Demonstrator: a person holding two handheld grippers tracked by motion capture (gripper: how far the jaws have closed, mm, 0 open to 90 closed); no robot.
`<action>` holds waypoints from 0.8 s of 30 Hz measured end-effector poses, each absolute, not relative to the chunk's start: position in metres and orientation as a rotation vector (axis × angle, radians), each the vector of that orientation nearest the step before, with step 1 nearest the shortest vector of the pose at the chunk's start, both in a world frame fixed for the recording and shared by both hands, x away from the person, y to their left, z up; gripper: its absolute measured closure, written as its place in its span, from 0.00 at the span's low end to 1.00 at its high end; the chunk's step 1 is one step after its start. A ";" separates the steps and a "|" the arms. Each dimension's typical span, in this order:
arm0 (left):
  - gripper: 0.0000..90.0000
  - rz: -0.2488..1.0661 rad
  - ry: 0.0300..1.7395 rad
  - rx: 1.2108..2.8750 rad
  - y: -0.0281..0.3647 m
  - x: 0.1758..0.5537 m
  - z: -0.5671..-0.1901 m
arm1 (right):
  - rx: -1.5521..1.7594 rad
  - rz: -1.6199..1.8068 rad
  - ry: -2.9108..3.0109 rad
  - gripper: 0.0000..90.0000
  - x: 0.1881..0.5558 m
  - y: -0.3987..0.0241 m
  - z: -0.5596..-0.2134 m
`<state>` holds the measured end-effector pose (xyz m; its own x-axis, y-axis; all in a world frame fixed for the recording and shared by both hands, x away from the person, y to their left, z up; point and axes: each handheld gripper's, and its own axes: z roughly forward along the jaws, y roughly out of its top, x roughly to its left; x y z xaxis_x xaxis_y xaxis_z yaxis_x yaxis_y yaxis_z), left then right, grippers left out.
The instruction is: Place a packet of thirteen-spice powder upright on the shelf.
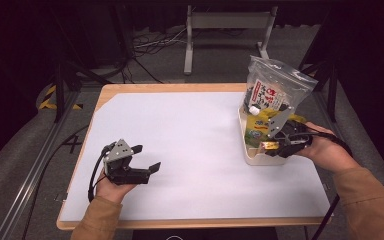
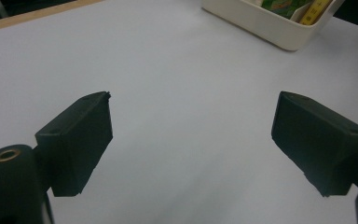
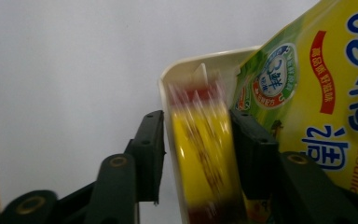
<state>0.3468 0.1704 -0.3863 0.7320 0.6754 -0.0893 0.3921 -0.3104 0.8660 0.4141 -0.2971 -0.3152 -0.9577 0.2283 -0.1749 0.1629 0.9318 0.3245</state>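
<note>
1. Two grippers share the work unevenly: the left gripper (image 1: 147, 159) rests low on the white table (image 1: 190, 150), well apart from the bin, jaws spread wide with nothing between them, apparently waiting clear of the other hand's path.
2. At the table's right edge the right gripper (image 1: 275, 145) reaches into the near end of the white bin (image 1: 252, 159).
3. In the right gripper view a yellow packet with red ends (image 3: 203, 154) stands on edge between the jaws; the left jaw is outside the bin wall (image 3: 168, 93) and the right jaw inside, so they straddle the wall.
4. The packet is blurred and a gap shows beside it, so the jaws look loosened, likely releasing it into the bin.
5. A yellow chicken-bouillon pouch (image 3: 317, 102) and a clear zip bag (image 1: 272, 87) already stand upright there, leaving only this narrow slot.
</note>
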 end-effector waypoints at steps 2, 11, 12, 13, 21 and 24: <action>0.14 0.357 0.818 1.940 0.170 0.347 -0.386 | 0.295 0.476 2.869 0.59 0.413 -0.297 -0.315; 0.14 0.366 0.818 1.937 0.172 0.343 -0.385 | 0.310 0.607 2.801 0.45 0.402 -0.302 -0.305; 0.14 0.372 0.817 1.938 0.173 0.342 -0.385 | 0.313 0.613 2.789 0.43 0.399 -0.302 -0.304; 0.13 0.374 0.817 1.937 0.175 0.341 -0.385 | 0.315 0.626 2.774 0.42 0.398 -0.301 -0.303; 0.13 0.384 0.840 1.932 0.187 0.329 -0.388 | 0.386 0.804 2.643 0.34 0.378 -0.295 -0.292; 0.12 0.395 0.838 1.926 0.193 0.325 -0.388 | 0.432 0.906 2.603 0.32 0.369 -0.294 -0.290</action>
